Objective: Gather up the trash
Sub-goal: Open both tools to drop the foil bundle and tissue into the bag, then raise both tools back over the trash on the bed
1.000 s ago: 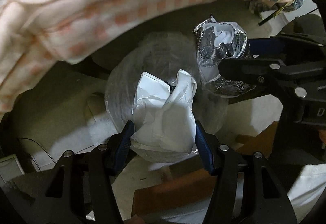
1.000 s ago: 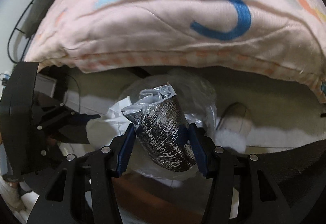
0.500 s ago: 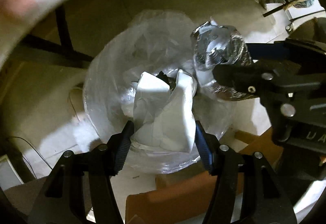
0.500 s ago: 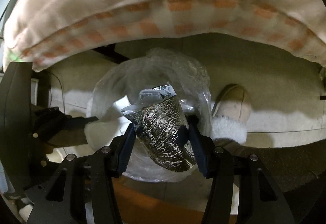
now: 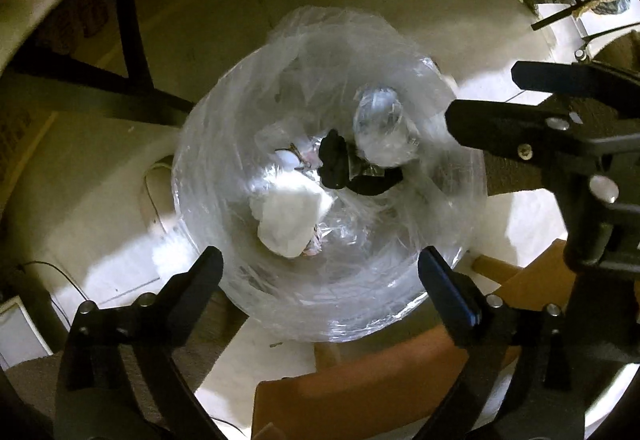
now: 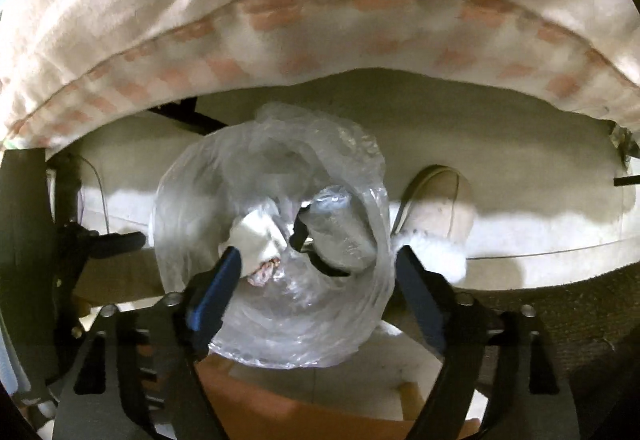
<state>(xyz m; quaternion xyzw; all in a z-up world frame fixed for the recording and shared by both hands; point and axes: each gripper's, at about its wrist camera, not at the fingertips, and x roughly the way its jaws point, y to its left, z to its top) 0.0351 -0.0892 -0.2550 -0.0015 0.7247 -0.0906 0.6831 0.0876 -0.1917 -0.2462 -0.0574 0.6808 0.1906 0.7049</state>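
A bin lined with a clear plastic bag [image 5: 208, 200] stands on the floor right below both grippers. A crumpled white paper [image 5: 288, 224] and a silver foil wrapper [image 5: 380, 128] lie loose inside it beside a black scrap [image 5: 334, 160]. My left gripper [image 5: 320, 280] hangs over the near rim, its jaws opening wide with nothing between them. My right gripper [image 5: 500, 100] reaches in from the right. In the right wrist view the right gripper [image 6: 318, 264] is opening over the bag [image 6: 172, 224], apart from the paper [image 6: 256, 236] and the wrapper [image 6: 340, 232] below.
A pink-checked quilt [image 6: 320, 20] overhangs the far side of the bin. A slipper [image 6: 436, 208] lies on the floor to its right. Black frame bars [image 5: 132, 40] run at the left, and a brown board [image 5: 360, 392] sits close under the grippers.
Both grippers sank toward the bin and their jaws spread. The white paper left the left gripper and the foil wrapper left the right; both now lie in the bag.
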